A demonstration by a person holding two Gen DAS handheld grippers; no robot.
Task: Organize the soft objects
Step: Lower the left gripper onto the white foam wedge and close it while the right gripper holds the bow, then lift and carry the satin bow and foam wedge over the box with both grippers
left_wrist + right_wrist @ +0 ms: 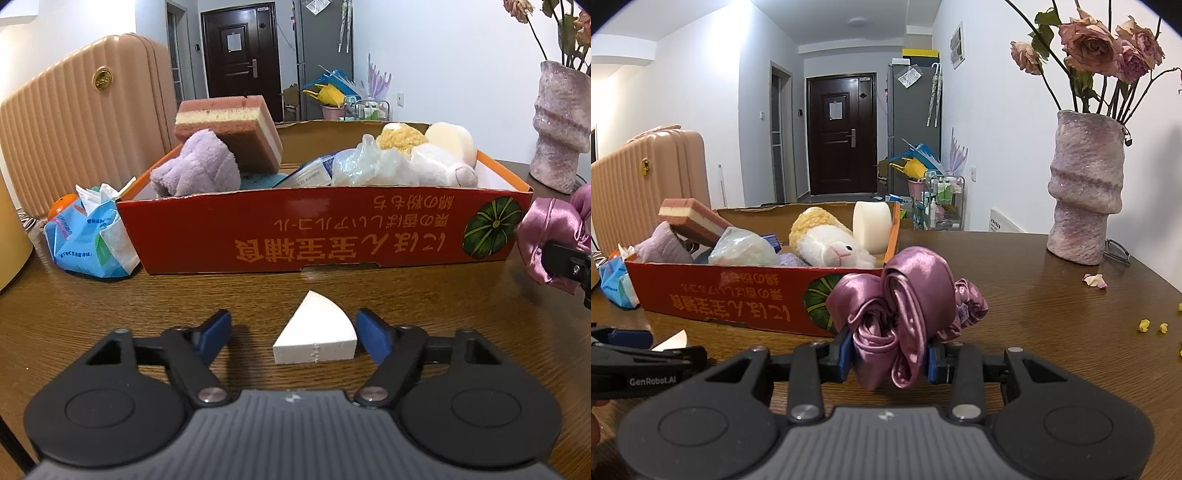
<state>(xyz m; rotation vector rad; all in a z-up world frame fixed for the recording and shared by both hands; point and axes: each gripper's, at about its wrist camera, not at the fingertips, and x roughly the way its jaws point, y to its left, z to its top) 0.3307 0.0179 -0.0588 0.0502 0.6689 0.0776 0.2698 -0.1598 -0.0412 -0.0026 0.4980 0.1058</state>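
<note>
Our left gripper (293, 334) brackets the white wedge sponge (316, 334) on the table (110, 306), right pad touching, left clear. Our right gripper (890, 356) clamps the satin scrunchie (905, 306). Beyond, the red box (317, 229) holds soft things.

Box (317, 232): on the desk (110, 314), holding sponge (229, 129), plush toy (834, 247).
Wedge (316, 332): before the box, between left claw (295, 332) pads.
Vase (1086, 188): right of box.
Tissue pack (88, 236): left of box.
</note>
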